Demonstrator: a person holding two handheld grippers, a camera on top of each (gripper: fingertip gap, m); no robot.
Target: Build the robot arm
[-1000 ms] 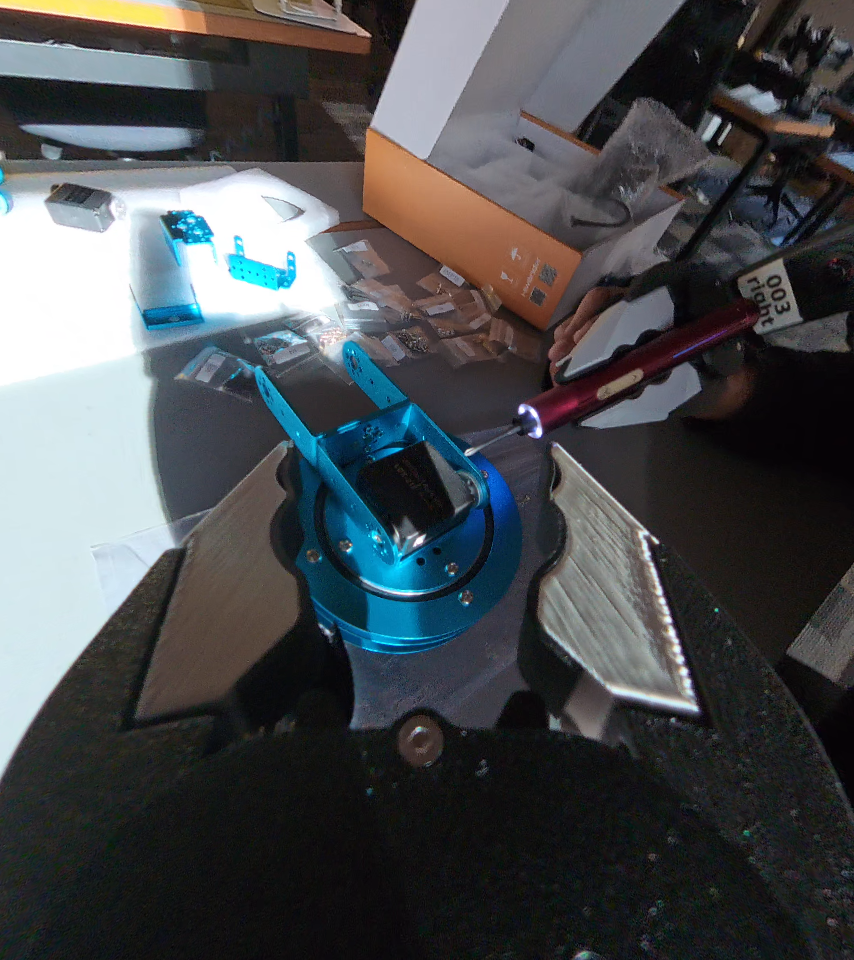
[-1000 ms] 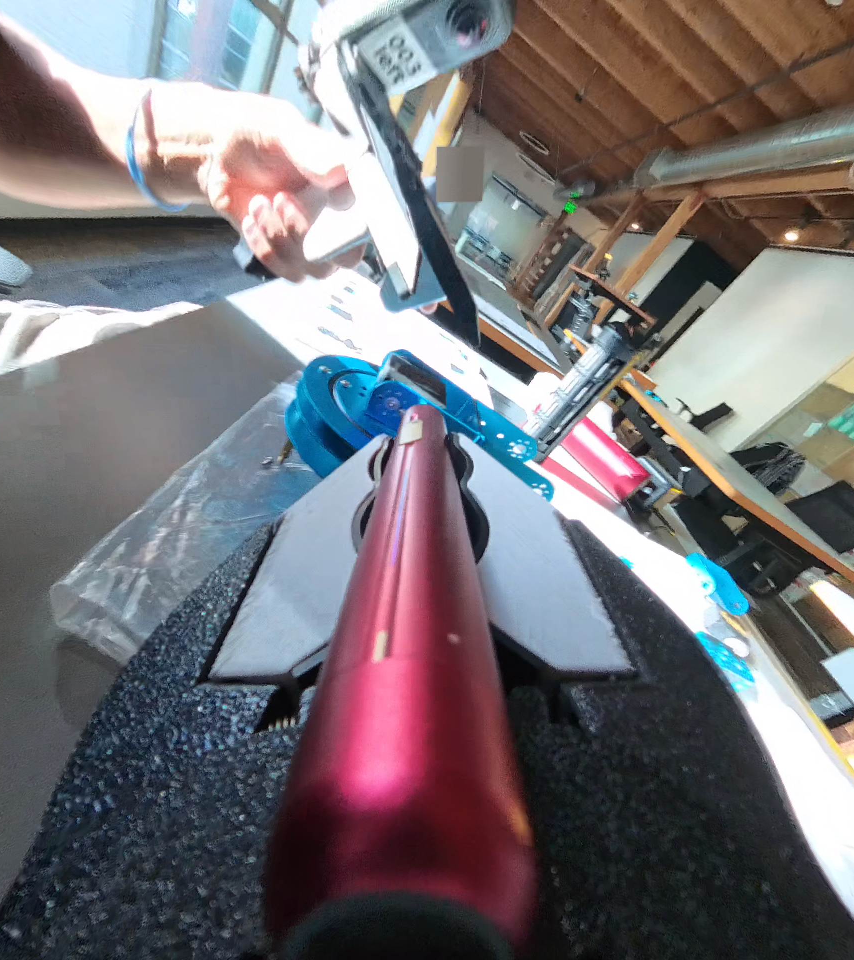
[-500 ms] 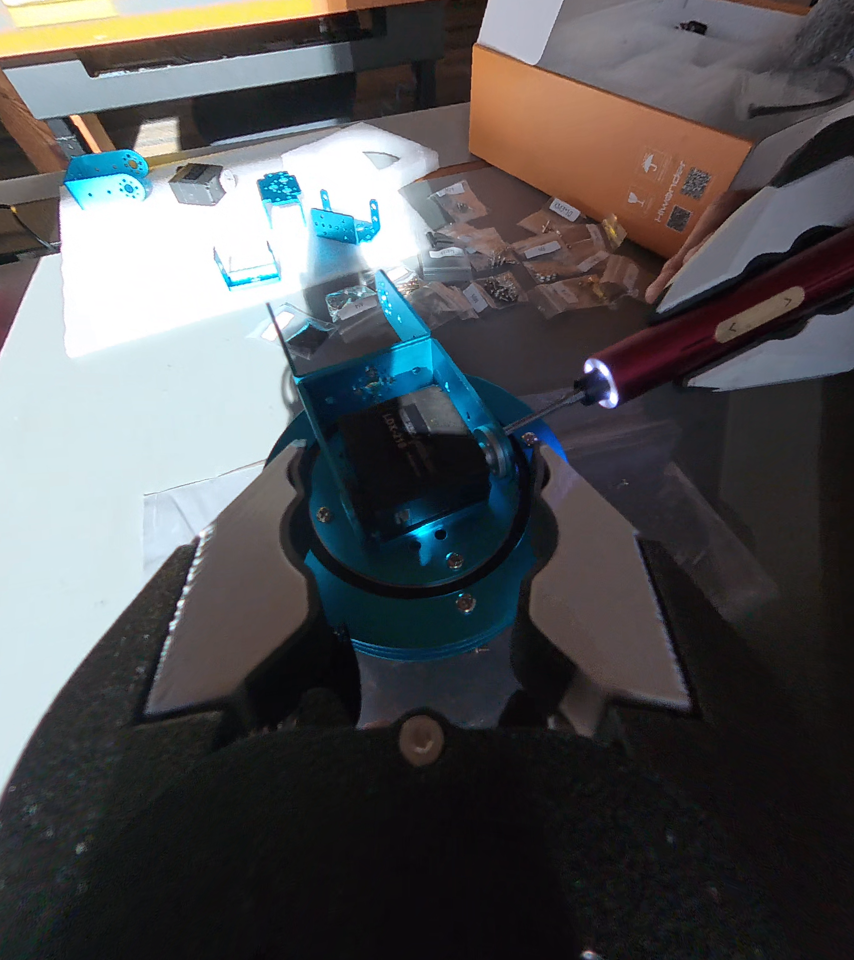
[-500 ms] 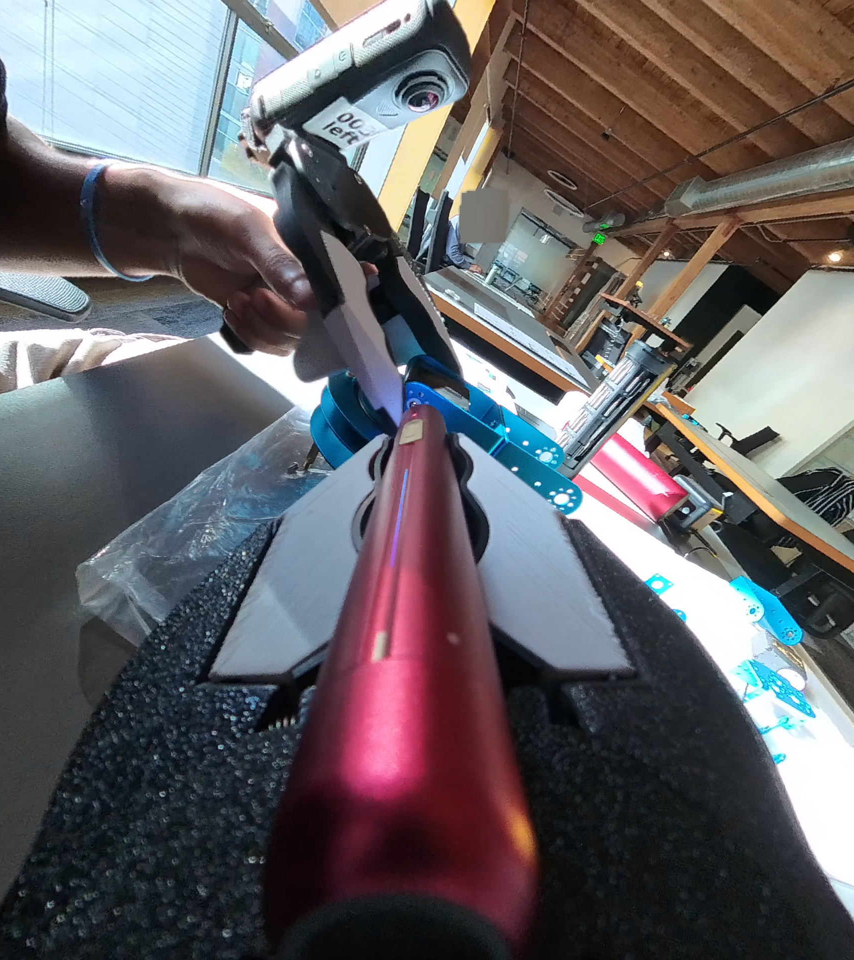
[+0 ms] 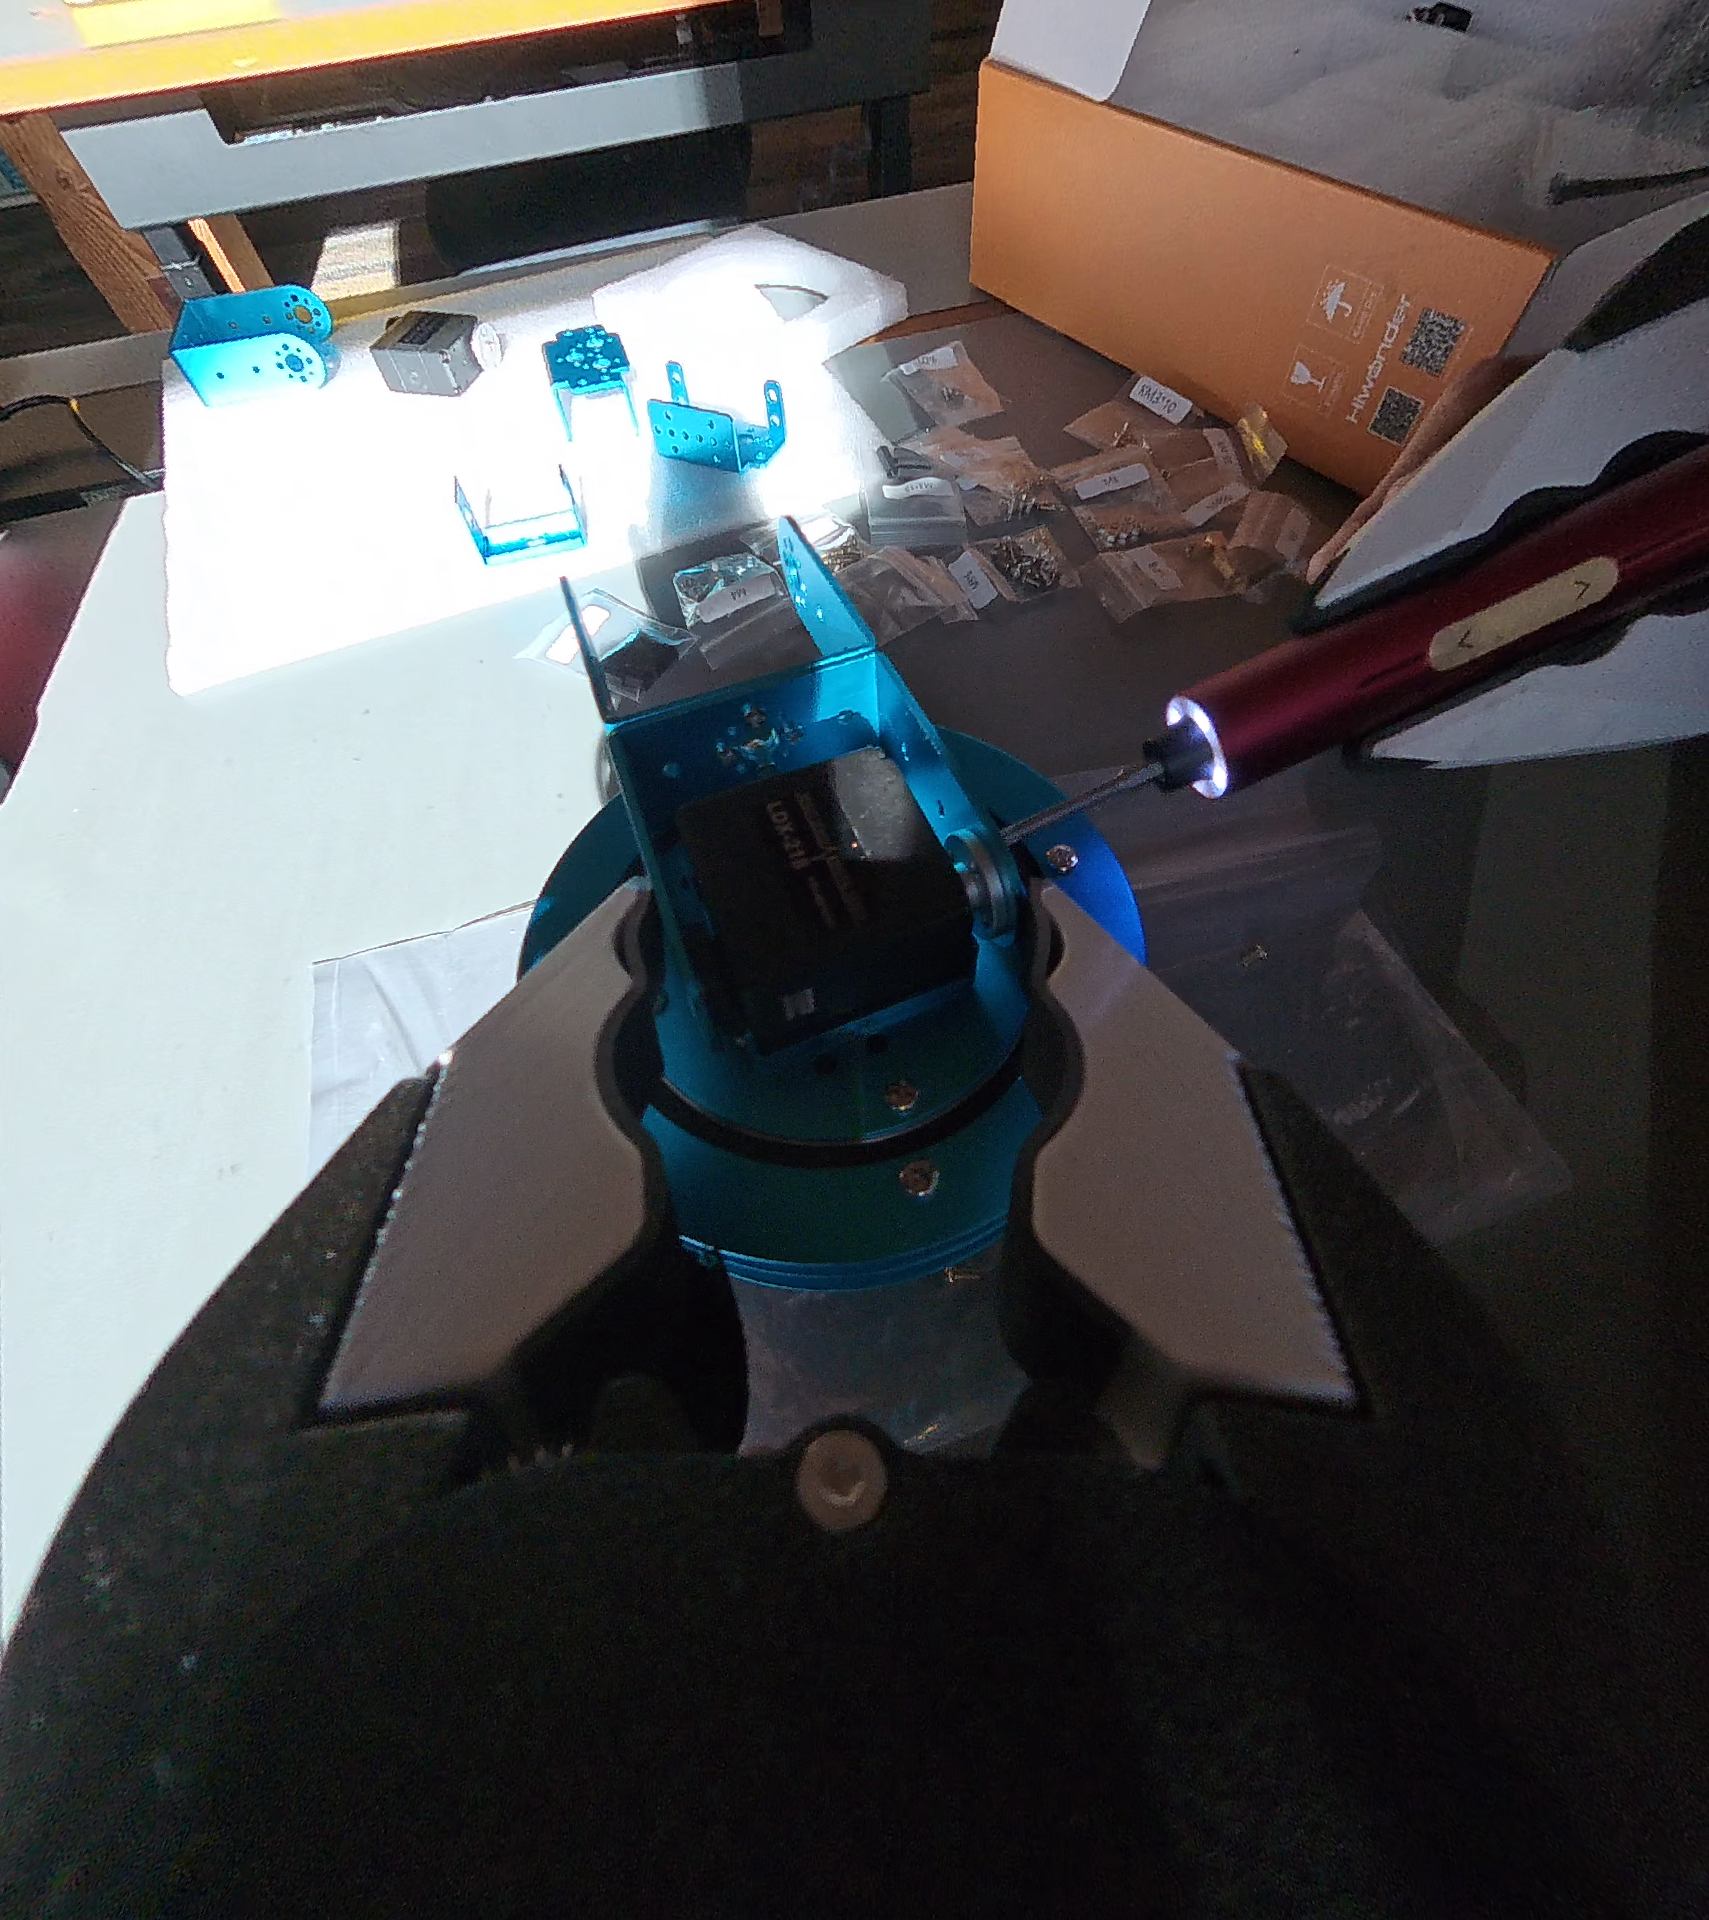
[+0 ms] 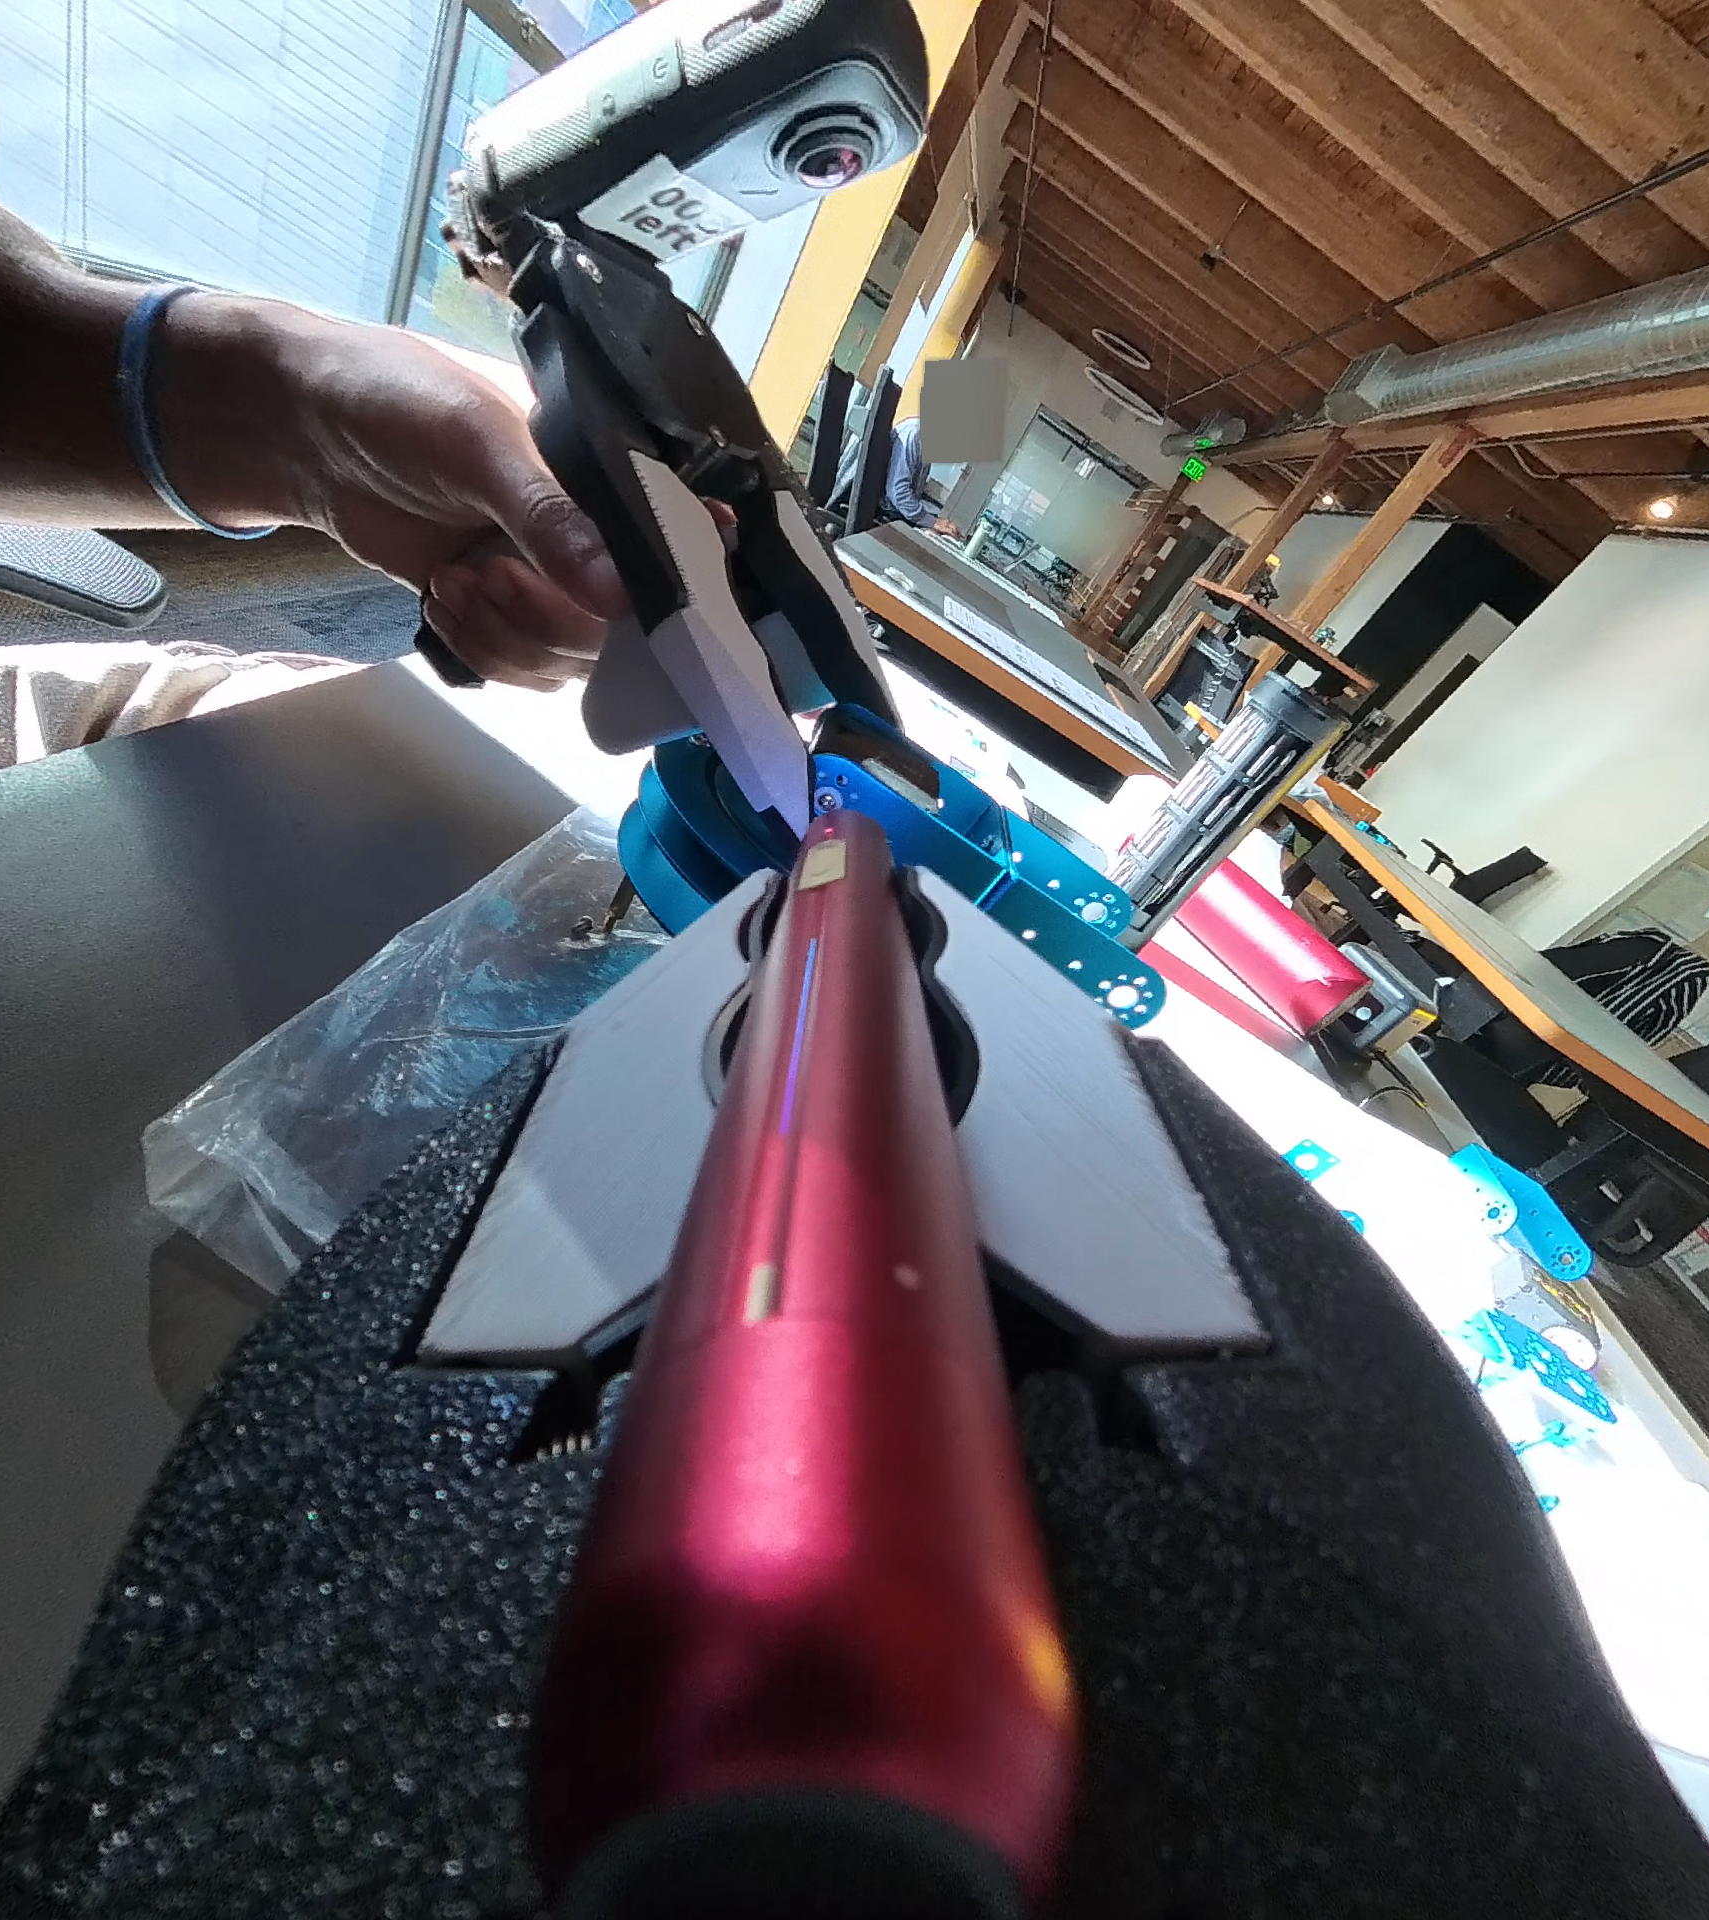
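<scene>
My left gripper point(image 5: 839, 935) is shut on a blue round base point(image 5: 829, 1195), its fingers point(image 5: 517, 1143) against both sides. On the base stands a blue U-bracket point(image 5: 829, 717) holding a black servo point(image 5: 808, 894). My right gripper point(image 6: 829, 894) is shut on a red electric screwdriver point(image 6: 808, 1247). In the left wrist view the lit screwdriver point(image 5: 1452, 644) comes in from the right, with its bit at the screw on the bracket's right side point(image 5: 995, 842). The right wrist view shows the left gripper point(image 6: 704, 644), a hand, the base point(image 6: 684, 862) and the bracket point(image 6: 985, 852).
An open orange box point(image 5: 1193, 239) stands at the back right, with several small bags of screws point(image 5: 1089, 499) in front. Loose blue brackets point(image 5: 704, 426), a silver servo point(image 5: 424, 353) and white foam point(image 5: 777, 291) lie behind. A clear plastic bag point(image 6: 362, 1039) lies under the base.
My left gripper has moved in over the base and its fingers have closed against it. The screwdriver bit stays at the bracket's side screw, seen from nearer.
</scene>
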